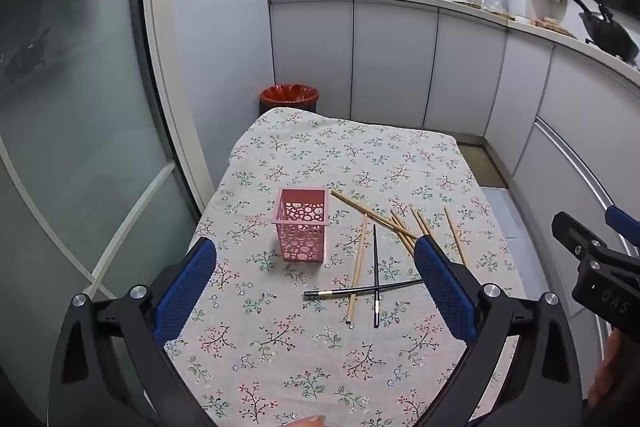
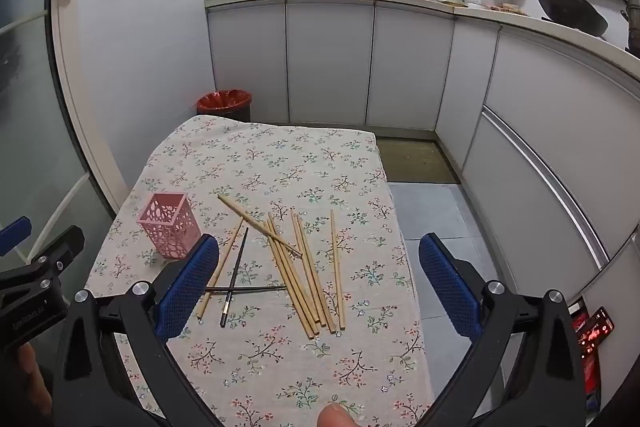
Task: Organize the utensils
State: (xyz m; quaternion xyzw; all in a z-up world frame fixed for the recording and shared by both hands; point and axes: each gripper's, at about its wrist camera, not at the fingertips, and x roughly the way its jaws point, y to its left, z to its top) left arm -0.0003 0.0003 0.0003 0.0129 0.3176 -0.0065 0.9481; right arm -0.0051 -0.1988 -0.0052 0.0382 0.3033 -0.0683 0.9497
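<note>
floral tablecloth, white cabinets, red bin.

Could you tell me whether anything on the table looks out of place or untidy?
Yes: the wooden chopsticks lie scattered and overlapping on the tablecloth, and two black chopsticks cross each other, while the pink holder stands upright beside them.

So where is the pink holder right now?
The pink holder stands upright on the floral tablecloth, left of the scattered chopsticks.

Dim, cool indoor light w/ soft shadows; strong fisheye warp, dark vignetted corners.
</note>
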